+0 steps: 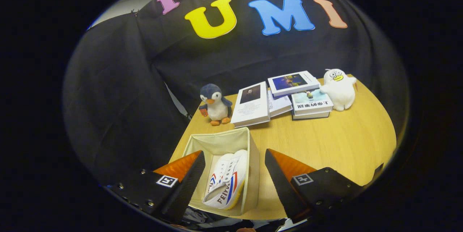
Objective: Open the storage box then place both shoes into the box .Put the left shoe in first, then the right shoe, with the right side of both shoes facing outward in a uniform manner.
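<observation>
Flanking the storage box (pixel 220 141) with shoes (pixel 226 181), tongs (pixel 234 177) spread, empty; penguin toy (pixel 215 104), books (pixel 278 98) beyond.

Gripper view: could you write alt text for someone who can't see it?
Open gripper hovers over a fabric storage box holding white shoes, jaws apart and empty. Beyond on the wooden table: penguin toy, books, white plush.
</observation>
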Motion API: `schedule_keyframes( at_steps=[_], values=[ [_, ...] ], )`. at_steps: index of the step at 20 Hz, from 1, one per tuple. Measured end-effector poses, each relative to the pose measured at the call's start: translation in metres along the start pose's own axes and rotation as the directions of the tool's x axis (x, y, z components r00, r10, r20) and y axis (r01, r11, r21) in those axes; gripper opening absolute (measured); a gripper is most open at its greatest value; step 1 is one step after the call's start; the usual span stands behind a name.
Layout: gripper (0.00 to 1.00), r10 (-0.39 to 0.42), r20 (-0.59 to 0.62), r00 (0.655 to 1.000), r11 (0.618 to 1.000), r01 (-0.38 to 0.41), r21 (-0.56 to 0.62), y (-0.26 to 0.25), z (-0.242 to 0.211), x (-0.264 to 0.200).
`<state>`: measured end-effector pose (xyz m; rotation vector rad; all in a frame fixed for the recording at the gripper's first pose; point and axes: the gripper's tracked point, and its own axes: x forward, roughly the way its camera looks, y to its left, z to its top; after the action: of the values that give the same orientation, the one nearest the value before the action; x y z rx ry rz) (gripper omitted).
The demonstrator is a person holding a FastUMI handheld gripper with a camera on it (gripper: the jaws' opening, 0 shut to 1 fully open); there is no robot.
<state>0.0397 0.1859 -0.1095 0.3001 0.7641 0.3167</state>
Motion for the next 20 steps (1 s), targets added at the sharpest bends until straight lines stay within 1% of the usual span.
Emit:
schedule_keyframes(
  at_steps=[5, 9, 12, 16, 20],
  values=[
    [1.0, -0.052, 0.143, 0.988, 0.995, 0.064, -0.082, -0.035, 0.043, -0.055],
    [0.99, -0.113, 0.226, 0.967, 0.982, 0.144, -0.126, -0.073, 0.065, -0.09],
    [0.99, -0.144, 0.279, 0.95, 0.971, 0.189, -0.143, -0.098, 0.074, -0.112],
    [0.99, -0.199, 0.353, 0.914, 0.954, 0.263, -0.145, -0.13, 0.086, -0.141],
    [0.99, -0.215, 0.446, 0.869, 0.953, 0.286, -0.098, -0.15, 0.098, -0.169]
  ],
)
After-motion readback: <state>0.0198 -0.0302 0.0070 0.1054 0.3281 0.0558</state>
